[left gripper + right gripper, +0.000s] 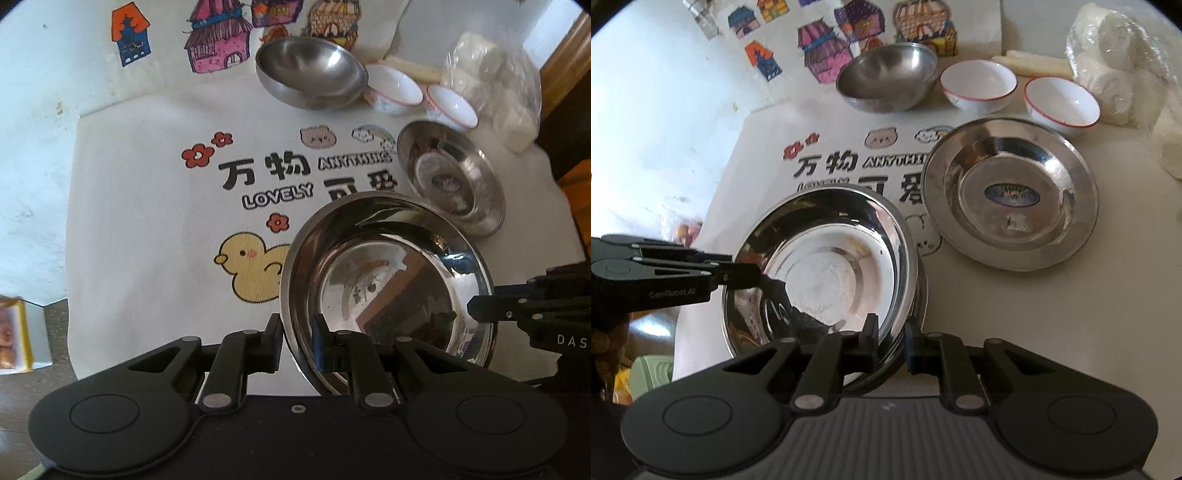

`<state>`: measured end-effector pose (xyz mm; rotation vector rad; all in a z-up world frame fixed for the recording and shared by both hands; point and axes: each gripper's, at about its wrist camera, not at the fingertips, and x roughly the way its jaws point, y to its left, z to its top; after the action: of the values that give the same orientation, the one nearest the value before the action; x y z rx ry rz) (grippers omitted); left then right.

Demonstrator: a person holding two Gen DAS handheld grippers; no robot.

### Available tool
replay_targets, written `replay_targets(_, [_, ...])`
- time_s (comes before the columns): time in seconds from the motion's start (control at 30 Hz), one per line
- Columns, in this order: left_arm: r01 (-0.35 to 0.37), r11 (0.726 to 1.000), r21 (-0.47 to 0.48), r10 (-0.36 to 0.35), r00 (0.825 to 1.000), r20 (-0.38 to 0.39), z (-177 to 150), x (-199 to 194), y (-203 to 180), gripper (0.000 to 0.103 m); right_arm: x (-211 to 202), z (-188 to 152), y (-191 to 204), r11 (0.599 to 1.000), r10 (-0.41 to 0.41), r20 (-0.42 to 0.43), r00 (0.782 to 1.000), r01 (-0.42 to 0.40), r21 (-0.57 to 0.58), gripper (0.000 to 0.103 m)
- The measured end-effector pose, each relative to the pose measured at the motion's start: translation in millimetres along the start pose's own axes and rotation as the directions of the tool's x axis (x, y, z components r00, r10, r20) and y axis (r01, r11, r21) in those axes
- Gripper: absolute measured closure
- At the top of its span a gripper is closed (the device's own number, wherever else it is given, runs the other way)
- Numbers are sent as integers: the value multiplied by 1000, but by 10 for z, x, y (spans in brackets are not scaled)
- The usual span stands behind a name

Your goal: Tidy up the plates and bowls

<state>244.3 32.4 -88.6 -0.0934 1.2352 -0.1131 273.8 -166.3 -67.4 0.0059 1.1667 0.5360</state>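
With both the left gripper (297,341) and right gripper (891,341) clamped on opposite rims of the shiny steel plate (820,266), transfer is underway; next, the 2 grippers should nest it squarely in the labelled steel plate (1010,192).

light: soft daylight | glare: steel plate (820,266) | edges: fisheye-bent, dark corners | blur: slight

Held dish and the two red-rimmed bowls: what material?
Held dish: looks like polished stainless steel, with mirror-like reflections. Red-rimmed bowls: glossy white, probably ceramic, possibly enamel or melamine; the look cannot settle it.
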Motion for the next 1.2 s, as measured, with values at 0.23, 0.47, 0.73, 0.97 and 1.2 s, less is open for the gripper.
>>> replay_targets(0.23, [-34,999,14,34,999,-36,24,68,-37,84,83,-7,38,999,-12,-41,999,11,-41,85])
replay_targets(0.47, [-58,998,15,59,996,-61,50,136,-80,83,89,28,5,998,-9,-54,999,6,-60,84])
replay_targets(0.73, [-76,997,-31,74,994,-79,68,162,-50,83,59,54,6,996,10,-56,998,-15,-84,80])
replay_targets(0.97, [-94,990,-108,87,994,-69,78,92,-22,76,47,56,-38,996,49,-54,997,-53,-73,74])
replay_targets(1.2, [-101,979,-175,104,994,9,238,-51,-94,22,-105,73,-211,997,63,2,998,-63,-46,49])
